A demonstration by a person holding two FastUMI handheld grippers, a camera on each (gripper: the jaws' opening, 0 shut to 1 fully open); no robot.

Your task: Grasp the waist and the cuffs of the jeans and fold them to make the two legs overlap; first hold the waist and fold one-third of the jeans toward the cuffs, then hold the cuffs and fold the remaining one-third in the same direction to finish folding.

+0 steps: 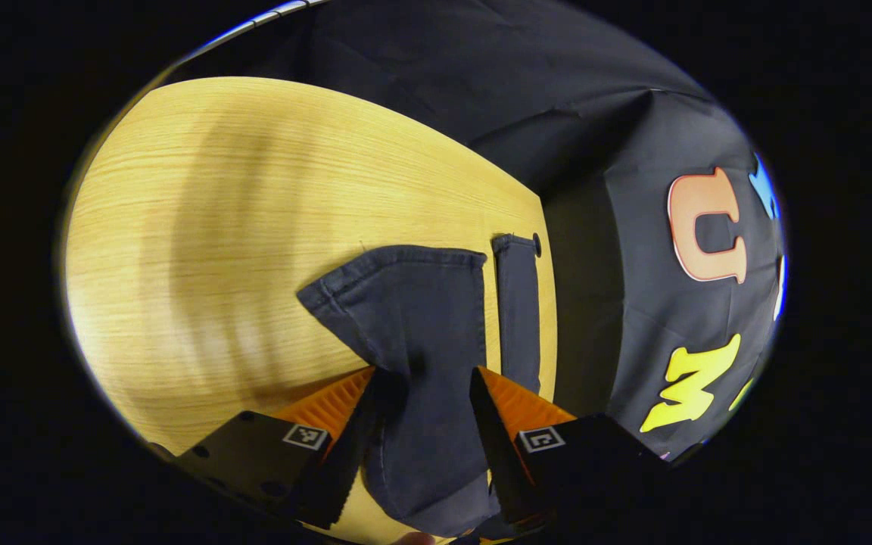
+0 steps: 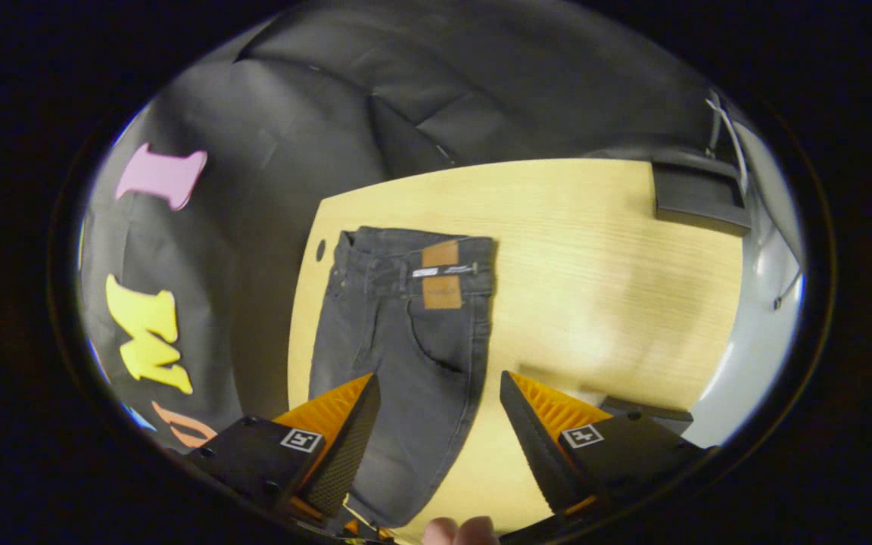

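Facing jeans (image 2: 406,341) waist; left gripper view shows cuffs (image 1: 406,303).

No text is legible; the jeans (image 2: 398,333) bear a brown waist patch (image 2: 441,274) (print too small).

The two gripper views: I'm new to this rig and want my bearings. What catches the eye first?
Dark jeans lie on the light wooden table, waist with its brown patch at the far end in the right gripper view. In the left gripper view, the cuffs lie past the open left gripper; the right gripper is open too.
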